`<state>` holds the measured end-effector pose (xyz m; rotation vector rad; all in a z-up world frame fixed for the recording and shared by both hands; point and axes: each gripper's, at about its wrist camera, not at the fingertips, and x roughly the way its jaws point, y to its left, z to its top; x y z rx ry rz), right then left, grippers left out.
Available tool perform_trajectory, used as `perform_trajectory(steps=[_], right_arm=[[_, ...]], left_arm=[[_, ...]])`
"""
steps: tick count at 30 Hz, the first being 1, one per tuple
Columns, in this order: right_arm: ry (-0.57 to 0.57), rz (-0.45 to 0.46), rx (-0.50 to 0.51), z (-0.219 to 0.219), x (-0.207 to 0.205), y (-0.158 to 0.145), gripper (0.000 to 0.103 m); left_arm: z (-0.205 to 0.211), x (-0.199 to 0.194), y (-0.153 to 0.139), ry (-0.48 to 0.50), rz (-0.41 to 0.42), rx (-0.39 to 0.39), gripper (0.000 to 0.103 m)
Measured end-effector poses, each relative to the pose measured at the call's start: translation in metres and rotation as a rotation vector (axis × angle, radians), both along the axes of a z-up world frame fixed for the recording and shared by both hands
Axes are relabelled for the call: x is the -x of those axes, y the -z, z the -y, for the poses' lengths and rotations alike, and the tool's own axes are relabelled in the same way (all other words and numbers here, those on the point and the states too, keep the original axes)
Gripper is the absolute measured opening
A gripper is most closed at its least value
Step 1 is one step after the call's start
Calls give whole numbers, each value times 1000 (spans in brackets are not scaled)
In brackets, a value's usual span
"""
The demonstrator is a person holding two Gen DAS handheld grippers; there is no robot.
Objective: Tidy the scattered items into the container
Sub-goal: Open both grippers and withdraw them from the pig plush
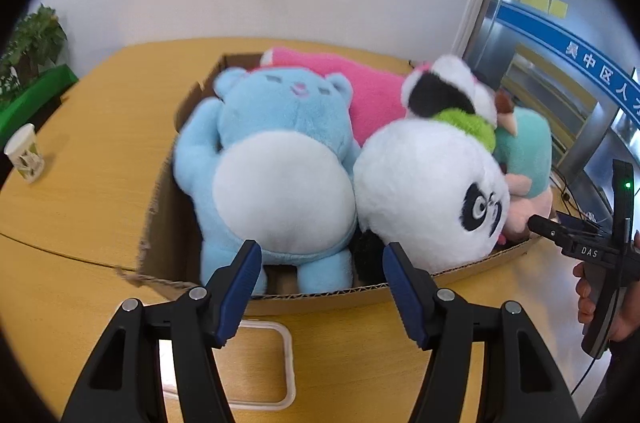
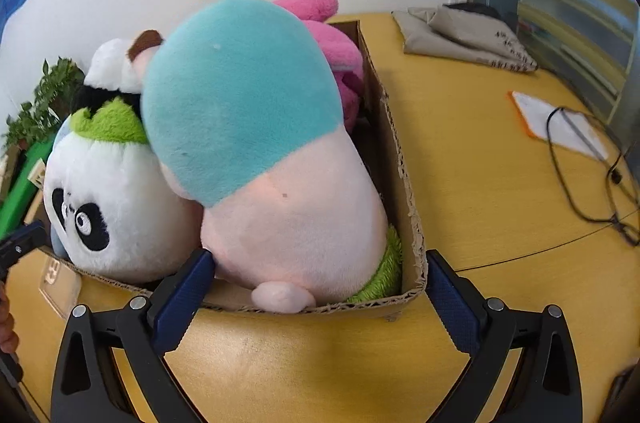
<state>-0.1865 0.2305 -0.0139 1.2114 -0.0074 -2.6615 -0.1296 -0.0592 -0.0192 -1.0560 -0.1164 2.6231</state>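
Note:
A cardboard box (image 1: 168, 191) on the wooden table holds several plush toys: a blue bear (image 1: 276, 159), a panda (image 1: 432, 199), a pink plush (image 1: 372, 83) and a teal-and-pink plush (image 1: 524, 151). My left gripper (image 1: 320, 263) is open and empty, just in front of the box's near wall. In the right wrist view the teal-and-pink plush (image 2: 260, 143) fills the box's near corner (image 2: 408, 207) beside the panda (image 2: 108, 199). My right gripper (image 2: 320, 275) is open wide around that corner, holding nothing. It also shows at the right edge of the left wrist view (image 1: 536, 223).
A paper cup (image 1: 25, 159) and a potted plant (image 1: 32, 39) stand at the table's left. A clear plastic lid (image 1: 256, 363) lies under my left gripper. A folded grey cloth (image 2: 464, 35), a white pad (image 2: 560, 123) and a black cable (image 2: 592, 179) lie right of the box.

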Motion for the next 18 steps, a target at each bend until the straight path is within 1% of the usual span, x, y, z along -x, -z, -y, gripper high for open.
perform_trajectory(steps=[2, 3, 4, 7, 9, 11, 14, 18], right_arm=[[-3, -61, -43, 6, -10, -17, 103], [-4, -85, -49, 8, -15, -24, 103], [-6, -115, -51, 10, -20, -34, 103], [-11, -201, -59, 18, -36, -60, 103], [-1, -237, -67, 23, -44, -73, 103], [14, -236, -64, 26, -47, -80, 103], [15, -214, -69, 33, -52, -82, 103], [6, -193, -107, 44, -63, -76, 103]], left_arm=[[11, -10, -17, -16, -49, -33, 72], [17, -14, -25, -24, -70, -44, 79], [23, -19, -34, -38, -92, -50, 81], [34, -27, -53, -64, -127, -42, 80], [37, -35, -62, -71, -149, -29, 81], [36, -42, -68, -77, -166, -19, 81], [29, -51, -65, -71, -184, 3, 81], [16, -52, -55, -52, -163, -13, 80]])
